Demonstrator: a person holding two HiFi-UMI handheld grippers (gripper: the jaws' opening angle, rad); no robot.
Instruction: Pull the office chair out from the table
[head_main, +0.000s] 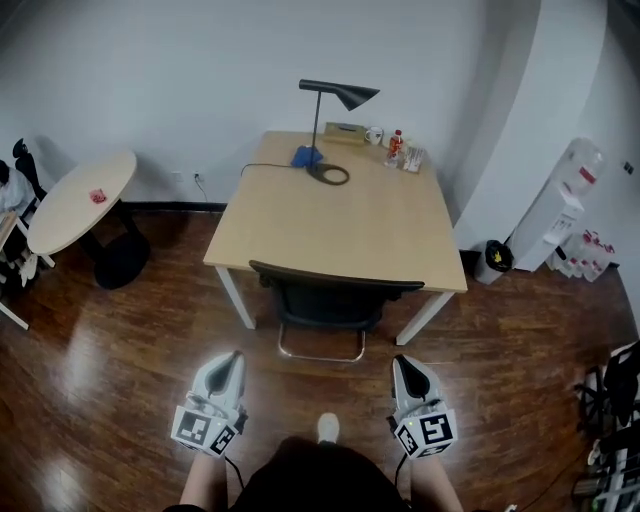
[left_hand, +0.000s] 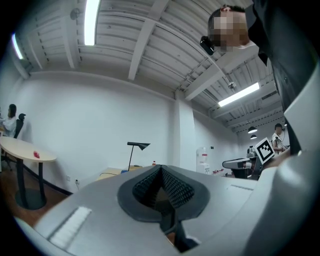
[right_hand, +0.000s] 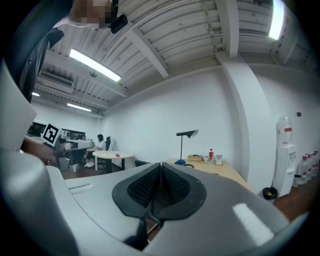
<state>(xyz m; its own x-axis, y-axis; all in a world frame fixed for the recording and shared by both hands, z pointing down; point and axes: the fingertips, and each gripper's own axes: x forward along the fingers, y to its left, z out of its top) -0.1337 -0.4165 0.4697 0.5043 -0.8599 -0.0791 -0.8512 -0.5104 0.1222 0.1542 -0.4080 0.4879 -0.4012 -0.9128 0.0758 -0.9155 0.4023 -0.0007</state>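
Nothing is done yet: the office chair (head_main: 333, 297) sits tucked under the near edge of the bench (head_main: 350, 225). My left gripper (head_main: 230, 362) and right gripper (head_main: 404, 365) hover apart from it, jaws clenched on nothing. I judge that reaching, gripping and pulling are all left.

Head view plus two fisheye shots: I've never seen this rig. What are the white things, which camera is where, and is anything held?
No robot: a person holds a two-jaw tool in each hand. The head view looks down from the person's head onto the left tool and right tool. The other two pictures come from cameras riding on each tool, looking along its jaws. Both are shut and empty. Ahead, the office chair is pushed in at the table, which carries a desk lamp and a bottle.
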